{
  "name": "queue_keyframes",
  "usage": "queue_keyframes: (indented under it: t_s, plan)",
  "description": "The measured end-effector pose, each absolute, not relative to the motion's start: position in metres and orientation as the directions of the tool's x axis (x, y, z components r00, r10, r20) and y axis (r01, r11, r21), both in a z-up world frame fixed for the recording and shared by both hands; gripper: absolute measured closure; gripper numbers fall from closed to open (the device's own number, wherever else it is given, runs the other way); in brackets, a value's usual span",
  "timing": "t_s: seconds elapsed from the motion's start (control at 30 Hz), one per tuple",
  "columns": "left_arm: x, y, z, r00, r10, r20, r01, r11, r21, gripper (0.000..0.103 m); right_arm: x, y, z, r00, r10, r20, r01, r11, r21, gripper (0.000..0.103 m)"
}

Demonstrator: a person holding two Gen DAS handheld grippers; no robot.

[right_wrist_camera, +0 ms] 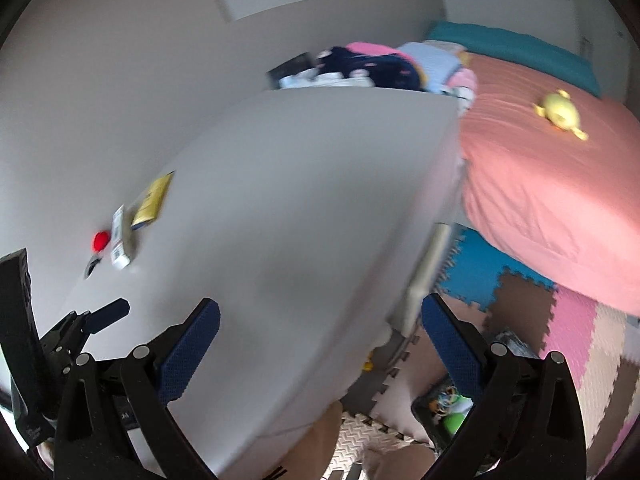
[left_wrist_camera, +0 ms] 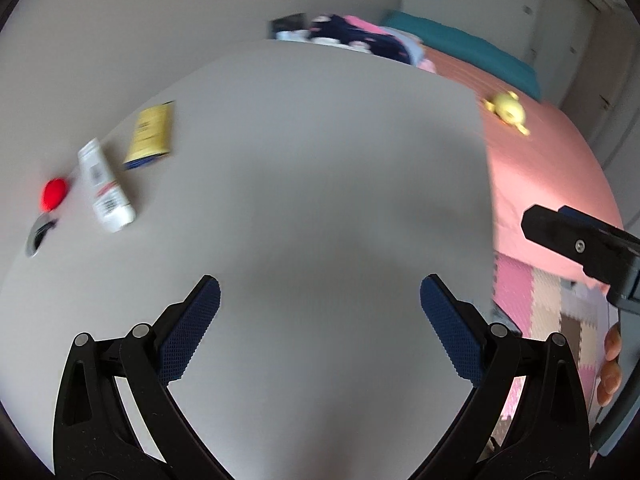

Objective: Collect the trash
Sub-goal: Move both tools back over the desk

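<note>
On the grey table (left_wrist_camera: 320, 160) lie a white tube (left_wrist_camera: 105, 187), a yellow and blue packet (left_wrist_camera: 151, 135), a red cap (left_wrist_camera: 54, 194) and a small grey piece (left_wrist_camera: 39, 234), all at the far left. They also show in the right wrist view: tube (right_wrist_camera: 119, 240), packet (right_wrist_camera: 152, 201), red cap (right_wrist_camera: 101, 240). My left gripper (left_wrist_camera: 320, 304) is open and empty over the table's near middle. My right gripper (right_wrist_camera: 320, 332) is open and empty above the table's right edge. The right gripper's tip (left_wrist_camera: 560, 236) shows at the left view's right side.
A bed with a pink sheet (right_wrist_camera: 540, 184) stands right of the table, with a yellow plush toy (right_wrist_camera: 560, 114) and a teal pillow (right_wrist_camera: 512, 46). Clothes (right_wrist_camera: 380, 66) are piled behind the table. Foam floor mats (right_wrist_camera: 540, 320) and toys (right_wrist_camera: 448, 404) lie below.
</note>
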State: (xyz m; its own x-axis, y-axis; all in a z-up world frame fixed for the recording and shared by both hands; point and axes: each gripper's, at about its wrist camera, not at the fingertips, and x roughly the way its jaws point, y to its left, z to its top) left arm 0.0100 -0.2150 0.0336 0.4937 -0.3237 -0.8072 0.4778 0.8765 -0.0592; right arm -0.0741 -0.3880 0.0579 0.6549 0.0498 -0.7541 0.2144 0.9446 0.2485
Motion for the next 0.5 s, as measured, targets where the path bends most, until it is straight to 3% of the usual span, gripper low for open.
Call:
queue_keyframes:
  t_s: [0.37, 0.5]
  plan:
    - [0.044, -0.109, 0.035, 0.561, -0.223, -0.797, 0.300, 0.952, -0.055, 0.006, -0.014, -0.301, 0.053, 0.611, 0.135, -0.780, 0.083, 0.969, 0.233, 0.003]
    - [0.057, -0.072, 0.032, 0.574, -0.184, -0.798, 0.230, 0.971, -0.058, 0.006, 0.003, -0.270, 0.053, 0.602, 0.151, -0.784, 0.033, 0.976, 0.213, 0.011]
